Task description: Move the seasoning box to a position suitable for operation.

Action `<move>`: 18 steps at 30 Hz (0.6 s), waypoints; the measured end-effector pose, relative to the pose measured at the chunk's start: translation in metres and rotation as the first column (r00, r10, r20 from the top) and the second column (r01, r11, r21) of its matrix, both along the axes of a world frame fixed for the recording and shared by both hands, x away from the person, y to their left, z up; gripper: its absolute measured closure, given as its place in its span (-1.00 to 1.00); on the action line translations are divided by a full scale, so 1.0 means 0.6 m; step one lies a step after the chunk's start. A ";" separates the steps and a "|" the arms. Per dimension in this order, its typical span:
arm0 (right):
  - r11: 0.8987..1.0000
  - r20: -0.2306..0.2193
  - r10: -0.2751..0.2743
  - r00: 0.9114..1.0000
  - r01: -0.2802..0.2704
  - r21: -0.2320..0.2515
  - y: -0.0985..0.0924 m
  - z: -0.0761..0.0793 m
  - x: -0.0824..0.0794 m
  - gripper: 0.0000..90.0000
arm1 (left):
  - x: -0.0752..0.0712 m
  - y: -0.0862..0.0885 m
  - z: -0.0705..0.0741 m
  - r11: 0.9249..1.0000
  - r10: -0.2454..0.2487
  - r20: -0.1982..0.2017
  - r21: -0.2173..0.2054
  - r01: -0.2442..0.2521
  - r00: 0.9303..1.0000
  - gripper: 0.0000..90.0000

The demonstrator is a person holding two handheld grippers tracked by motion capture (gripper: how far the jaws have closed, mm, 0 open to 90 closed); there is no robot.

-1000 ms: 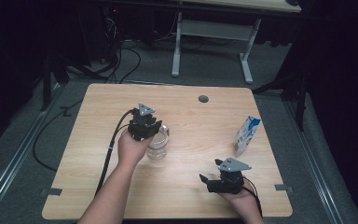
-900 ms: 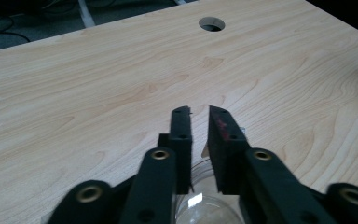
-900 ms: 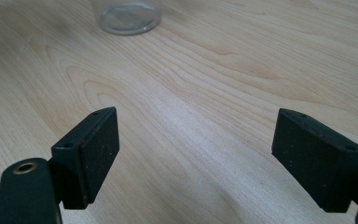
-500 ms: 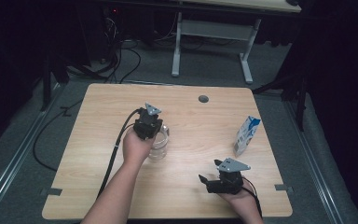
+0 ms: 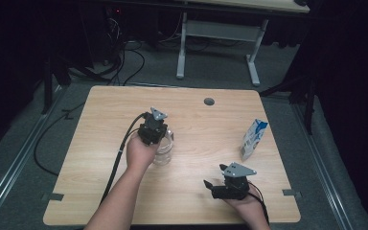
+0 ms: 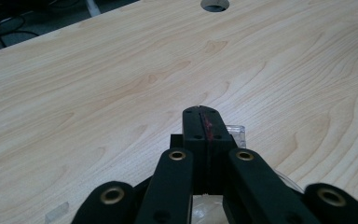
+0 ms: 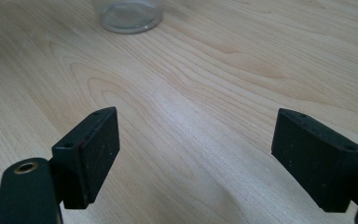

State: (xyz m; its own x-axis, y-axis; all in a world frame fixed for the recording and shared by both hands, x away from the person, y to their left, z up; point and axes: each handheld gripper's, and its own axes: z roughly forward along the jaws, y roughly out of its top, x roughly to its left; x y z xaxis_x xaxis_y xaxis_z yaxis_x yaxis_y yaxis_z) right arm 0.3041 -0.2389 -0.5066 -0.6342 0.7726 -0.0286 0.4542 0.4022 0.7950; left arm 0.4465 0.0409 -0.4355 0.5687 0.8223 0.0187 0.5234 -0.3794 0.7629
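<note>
The left gripper is sitting clenched on the rim of the clear, round glass jar, likely rigid, slick and breakable, while the right gripper is resting released.

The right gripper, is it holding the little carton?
No, the right gripper sits open with nothing between its jaws, and the small carton stands apart on the table.

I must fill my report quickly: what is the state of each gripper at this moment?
Left gripper: jaws shut together above the clear jar, nothing seen between them.
Right gripper: open, holding nothing, over the table.
</note>
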 end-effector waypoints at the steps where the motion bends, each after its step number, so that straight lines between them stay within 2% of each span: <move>1: 1.000 0.000 0.001 1.000 -0.001 0.002 0.000 0.000 0.000 -0.65 | -0.003 0.002 0.000 1.000 0.004 0.001 -0.007 -0.004 1.000 1.00; 5: 1.000 -0.001 0.002 1.000 -0.002 -0.002 0.002 0.000 -0.001 -0.65 | -0.019 0.008 0.000 1.000 0.012 -0.005 -0.028 -0.012 1.000 1.00; 18: 1.000 -0.002 0.005 1.000 -0.005 -0.008 0.005 0.000 -0.002 -0.65 | -0.079 0.016 -0.001 1.000 0.009 0.016 -0.026 -0.008 1.000 1.00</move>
State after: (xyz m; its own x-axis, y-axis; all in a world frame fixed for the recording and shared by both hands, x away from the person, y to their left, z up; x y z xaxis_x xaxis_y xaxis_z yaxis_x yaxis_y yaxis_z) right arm 0.3026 -0.2360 -0.5068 -0.6381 0.7693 -0.0331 0.4540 0.4106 0.7908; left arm 0.3989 0.0504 -0.4363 0.5614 0.8275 0.0068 0.5139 -0.3551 0.7809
